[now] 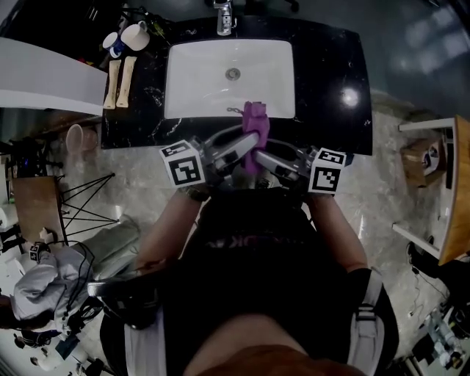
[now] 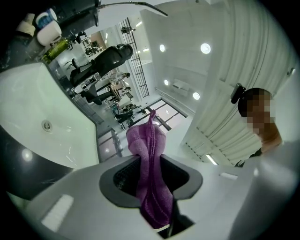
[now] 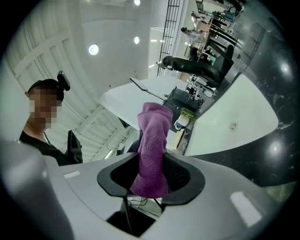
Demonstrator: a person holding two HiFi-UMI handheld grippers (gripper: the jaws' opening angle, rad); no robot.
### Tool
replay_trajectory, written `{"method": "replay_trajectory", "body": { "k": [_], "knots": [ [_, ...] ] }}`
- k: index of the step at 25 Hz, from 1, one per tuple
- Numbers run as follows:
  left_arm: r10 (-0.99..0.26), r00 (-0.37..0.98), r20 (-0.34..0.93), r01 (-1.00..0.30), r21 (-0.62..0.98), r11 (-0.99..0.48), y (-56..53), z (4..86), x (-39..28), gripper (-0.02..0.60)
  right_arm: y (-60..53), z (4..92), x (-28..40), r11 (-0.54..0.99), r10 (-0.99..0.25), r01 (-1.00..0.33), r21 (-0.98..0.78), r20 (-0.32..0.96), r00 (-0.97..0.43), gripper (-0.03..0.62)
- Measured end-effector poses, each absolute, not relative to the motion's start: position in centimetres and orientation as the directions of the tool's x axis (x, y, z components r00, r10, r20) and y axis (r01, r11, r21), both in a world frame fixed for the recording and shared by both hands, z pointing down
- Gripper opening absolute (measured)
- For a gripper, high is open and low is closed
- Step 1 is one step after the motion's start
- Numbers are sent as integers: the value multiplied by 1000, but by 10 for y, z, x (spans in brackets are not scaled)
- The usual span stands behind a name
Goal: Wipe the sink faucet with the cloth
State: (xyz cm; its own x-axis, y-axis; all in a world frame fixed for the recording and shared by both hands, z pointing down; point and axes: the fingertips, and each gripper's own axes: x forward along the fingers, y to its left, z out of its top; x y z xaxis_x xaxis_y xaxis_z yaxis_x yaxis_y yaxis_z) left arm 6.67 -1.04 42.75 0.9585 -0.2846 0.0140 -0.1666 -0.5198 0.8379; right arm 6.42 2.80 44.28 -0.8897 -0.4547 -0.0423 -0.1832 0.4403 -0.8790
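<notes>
A purple cloth (image 1: 255,121) hangs bunched just over the front rim of the white sink (image 1: 191,81). My left gripper (image 1: 244,139) reaches in from the left and is shut on it. In the left gripper view the cloth (image 2: 150,154) runs straight through my left gripper (image 2: 150,177) and sticks out beyond. My right gripper (image 1: 263,158) comes in from the right, lower on the same cloth. In the right gripper view the cloth (image 3: 152,140) sits between the jaws of my right gripper (image 3: 150,177), which stand wide with gaps on both sides. The chrome faucet (image 1: 224,18) stands at the sink's far edge, away from both grippers.
The sink sits in a black stone counter (image 1: 330,66). At the counter's left end are two mugs (image 1: 128,37) and two pale long bars (image 1: 117,82). The drain (image 1: 233,73) is mid-basin. The person stands right against the counter front.
</notes>
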Motion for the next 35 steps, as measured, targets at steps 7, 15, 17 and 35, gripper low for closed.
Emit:
{"method": "replay_trajectory", "body": {
  "k": [7, 15, 17, 35],
  "knots": [
    [-240, 971, -6, -121, 853, -509, -1, 429, 30, 129, 39, 442, 26, 443, -480, -211, -871, -32, -877, 121],
    [-213, 977, -30, -89, 846, -526, 14, 425, -16, 138, 55, 439, 2, 465, -519, -291, -836, 9, -855, 103],
    [-239, 970, -40, -91, 855, -511, 13, 429, -29, 137, 57, 441, 7, 447, -553, -316, -837, 19, -833, 101],
    [-342, 928, 146, -305, 825, -476, 47, 499, -90, 0, -13, 614, 307, -118, -459, -977, -177, 882, -105, 98]
  ]
}}
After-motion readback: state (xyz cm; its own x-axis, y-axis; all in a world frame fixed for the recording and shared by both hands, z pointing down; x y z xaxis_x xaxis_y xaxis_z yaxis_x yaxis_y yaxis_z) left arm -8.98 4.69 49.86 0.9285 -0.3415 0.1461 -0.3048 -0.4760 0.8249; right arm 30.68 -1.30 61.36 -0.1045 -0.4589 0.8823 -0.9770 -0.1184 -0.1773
